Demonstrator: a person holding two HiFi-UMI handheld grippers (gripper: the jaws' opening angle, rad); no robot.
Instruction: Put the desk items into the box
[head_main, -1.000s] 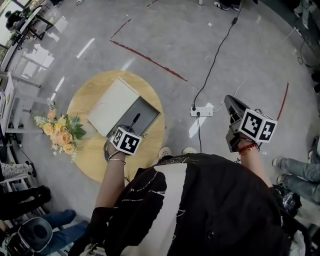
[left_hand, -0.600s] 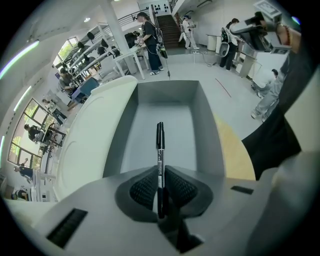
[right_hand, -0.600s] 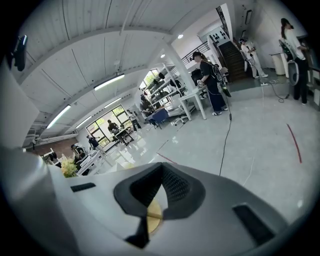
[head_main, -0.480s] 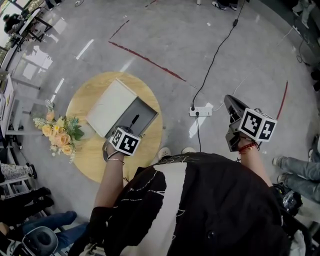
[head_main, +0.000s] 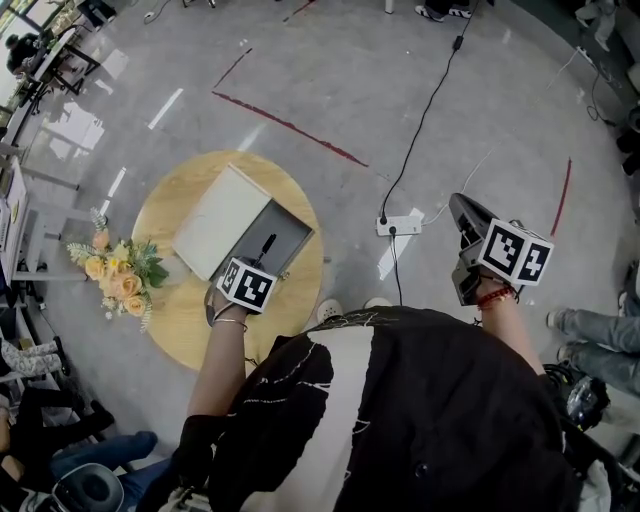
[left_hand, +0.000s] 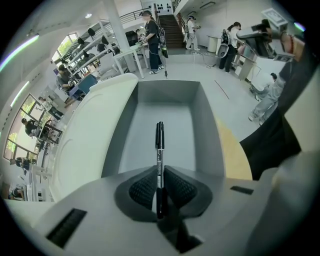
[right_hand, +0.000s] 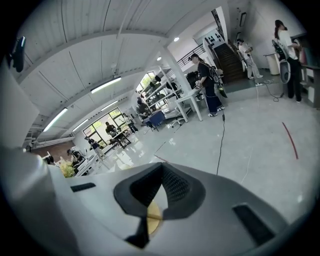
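A grey box (head_main: 297, 226) stands open on the round wooden table (head_main: 180, 322), its pale lid (head_main: 222, 215) lying flat to the left. My left gripper (head_main: 260, 264) points steeply down over the box's near end. In the left gripper view its jaws (left_hand: 159, 172) have just been closing and now press on a black pen (left_hand: 159, 142), which sticks out over the box's floor (left_hand: 140, 135). The pen (head_main: 268, 243) also shows in the head view above the grey interior. My right gripper (head_main: 458, 205) hangs off to the right above the floor, its pads (right_hand: 170, 182) together with nothing between them.
A bunch of yellow flowers (head_main: 122, 272) lies at the table's left edge. A white power strip (head_main: 400, 224) and black cable (head_main: 430, 110) run across the floor between the hands. Red tape lines (head_main: 290, 128) mark the floor. A seated person's legs (head_main: 600, 335) are at the right.
Both hands keep their places; the left gripper still holds the pen over the box. Only the head view has drifted slightly.
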